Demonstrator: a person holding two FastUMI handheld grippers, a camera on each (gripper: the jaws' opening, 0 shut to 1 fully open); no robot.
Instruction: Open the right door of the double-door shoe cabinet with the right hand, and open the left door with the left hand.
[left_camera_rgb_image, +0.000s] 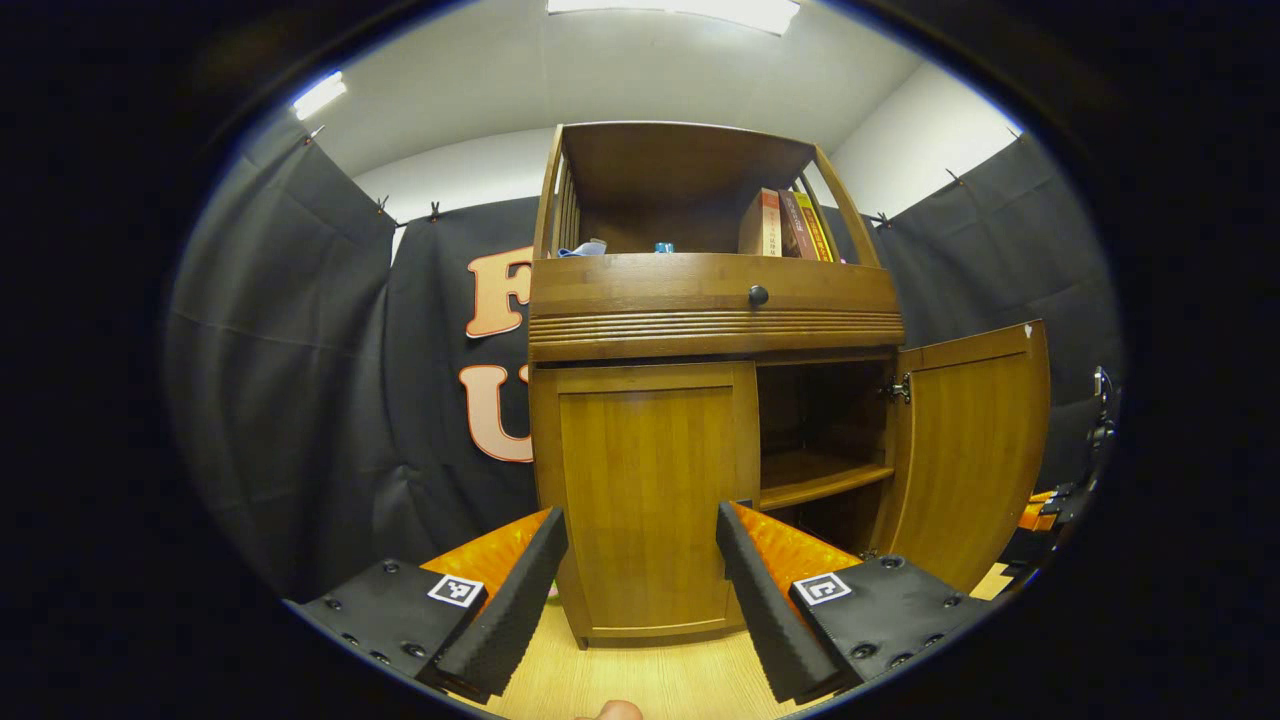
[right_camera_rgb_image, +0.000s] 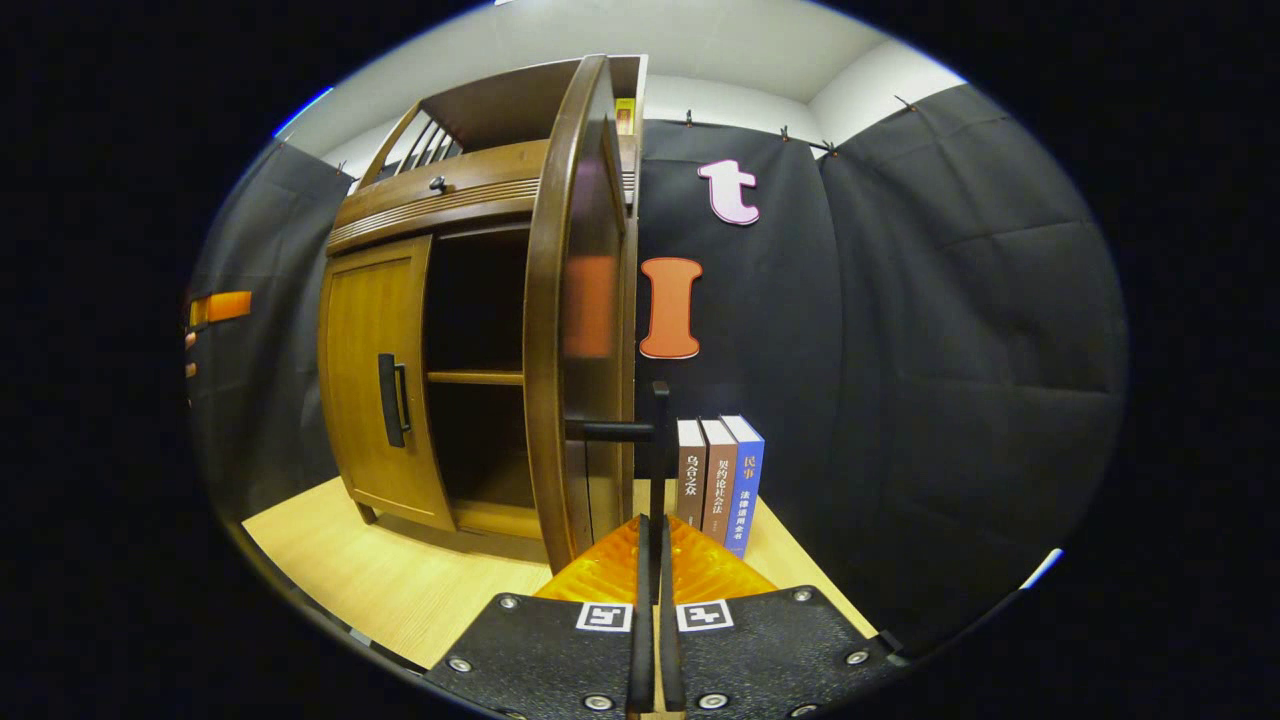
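The left gripper view looks from low down, near the floor (left_camera_rgb_image: 640, 680), straight at the front of the shoe cabinet (left_camera_rgb_image: 715, 300), close to its closed left door (left_camera_rgb_image: 645, 500) and tilted up enough to take in the top shelf and the ceiling. The right gripper view sits off to the cabinet's right side, very near the edge of the open right door (right_camera_rgb_image: 575, 320), facing along it toward the booth wall, with books (right_camera_rgb_image: 720, 480) standing just beyond. Both views share the cabinet front, both doors and the open compartment.
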